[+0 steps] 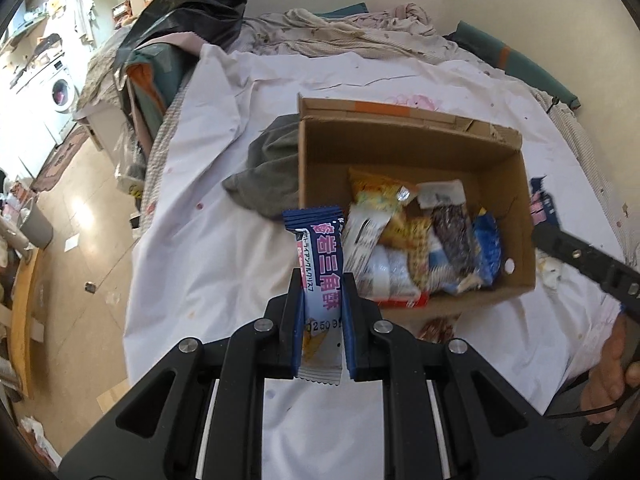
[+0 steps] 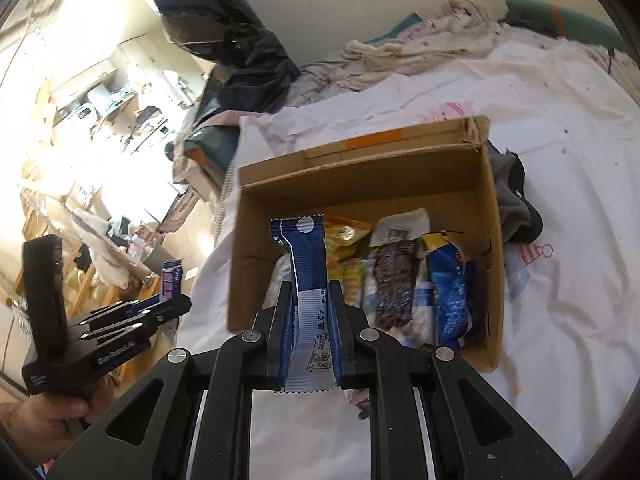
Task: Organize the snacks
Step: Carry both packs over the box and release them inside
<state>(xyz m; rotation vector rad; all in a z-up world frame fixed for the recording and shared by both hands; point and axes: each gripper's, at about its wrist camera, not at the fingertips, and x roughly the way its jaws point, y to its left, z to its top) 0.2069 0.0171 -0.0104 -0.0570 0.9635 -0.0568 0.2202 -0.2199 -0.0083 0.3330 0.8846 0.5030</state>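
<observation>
Left tongs (image 1: 320,280) clamp blue snack bar (image 1: 318,264) beside box (image 1: 504,184).

Matt cardboard box (image 2: 492,248); glossy foil snack wrappers (image 1: 320,256).

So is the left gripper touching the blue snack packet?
Touching. The left wrist view shows the left gripper with both fingers pressed against the blue snack packet.

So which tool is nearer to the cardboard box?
Right. The right tool holds its blue packet over the cardboard box; the left tool holds its packet beside the box's outer wall.
</observation>
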